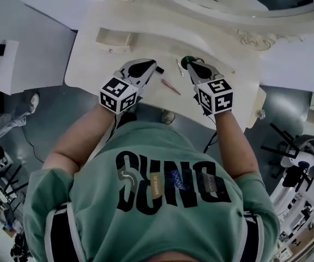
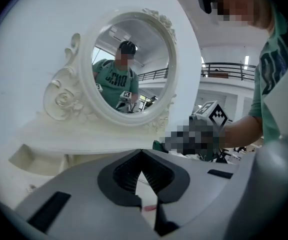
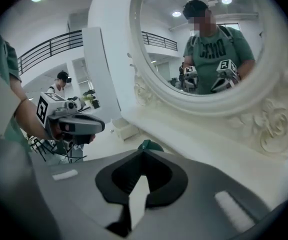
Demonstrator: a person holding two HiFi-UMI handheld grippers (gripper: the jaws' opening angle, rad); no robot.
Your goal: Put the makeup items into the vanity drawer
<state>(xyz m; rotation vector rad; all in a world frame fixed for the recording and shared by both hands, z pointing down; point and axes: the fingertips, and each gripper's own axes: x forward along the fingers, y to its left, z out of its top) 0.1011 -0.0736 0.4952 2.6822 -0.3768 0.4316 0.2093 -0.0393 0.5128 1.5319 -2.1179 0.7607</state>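
Note:
On the cream vanity top [image 1: 146, 45] a thin pink pencil [image 1: 170, 86] lies between my two grippers. A small silver item [image 1: 180, 67] and a round green item [image 1: 186, 62] lie just behind it. My left gripper [image 1: 157, 70] hovers left of the pencil, jaws shut and empty. In the left gripper view a bit of the pink pencil [image 2: 149, 208] shows under the left gripper [image 2: 142, 151]. My right gripper [image 1: 192, 65] is shut and empty, with its tips right at the green item [image 3: 149, 145]. A small drawer [image 1: 113, 39] stands open at the vanity's back left.
An oval mirror in a carved frame [image 2: 84, 116] rises behind the top and reflects the person. The vanity's front edge is close to the person's body. A knob [image 1: 260, 113] sticks out at the right side. Tripods and gear [image 1: 296, 160] stand on the floor to the right.

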